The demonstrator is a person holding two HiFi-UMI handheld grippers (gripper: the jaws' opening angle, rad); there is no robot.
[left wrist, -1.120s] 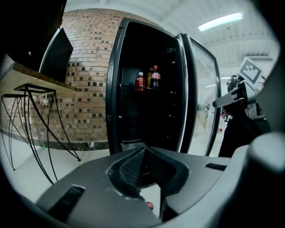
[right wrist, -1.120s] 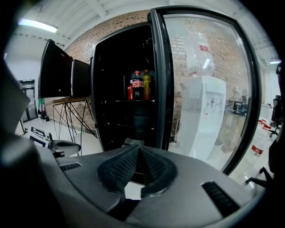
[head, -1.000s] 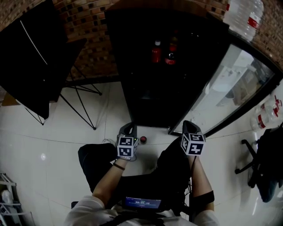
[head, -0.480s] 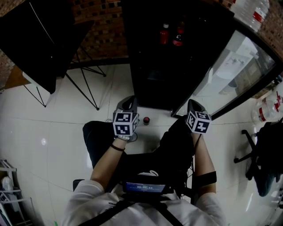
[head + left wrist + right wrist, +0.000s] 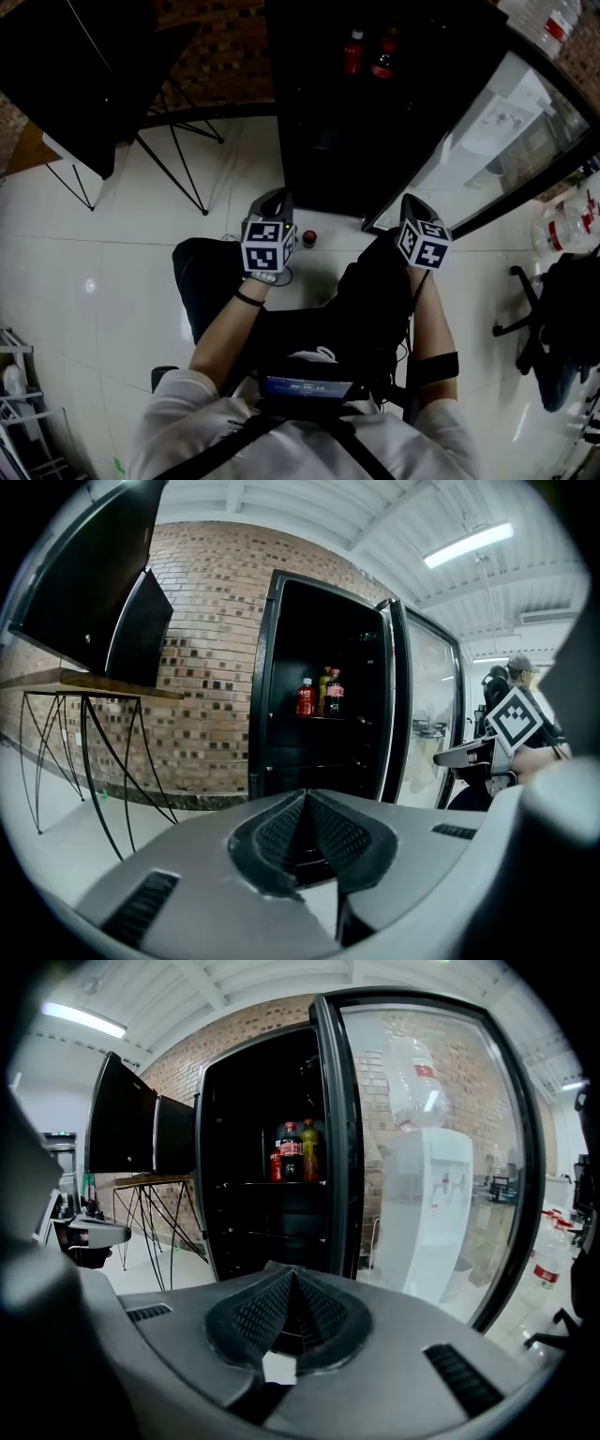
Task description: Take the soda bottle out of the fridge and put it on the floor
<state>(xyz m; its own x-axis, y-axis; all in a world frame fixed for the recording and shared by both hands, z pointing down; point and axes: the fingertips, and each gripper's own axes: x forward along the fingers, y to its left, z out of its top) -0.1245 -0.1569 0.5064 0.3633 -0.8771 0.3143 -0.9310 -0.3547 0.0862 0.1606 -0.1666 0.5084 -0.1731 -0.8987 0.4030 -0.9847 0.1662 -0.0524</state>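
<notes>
Soda bottles (image 5: 321,694): three upright on a shelf in the fridge (image 5: 281,752), plus one red-capped bottle (image 5: 307,238) (seen from above) on the floor (image 5: 141,281) beside the left gripper (image 5: 272,200). It and the right gripper (image 5: 412,202) have jaws pressed together, empty.

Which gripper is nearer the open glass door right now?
Right. The right gripper is just in front of the glass door's lower edge. The left gripper is farther to the left, in front of the fridge opening.
</notes>
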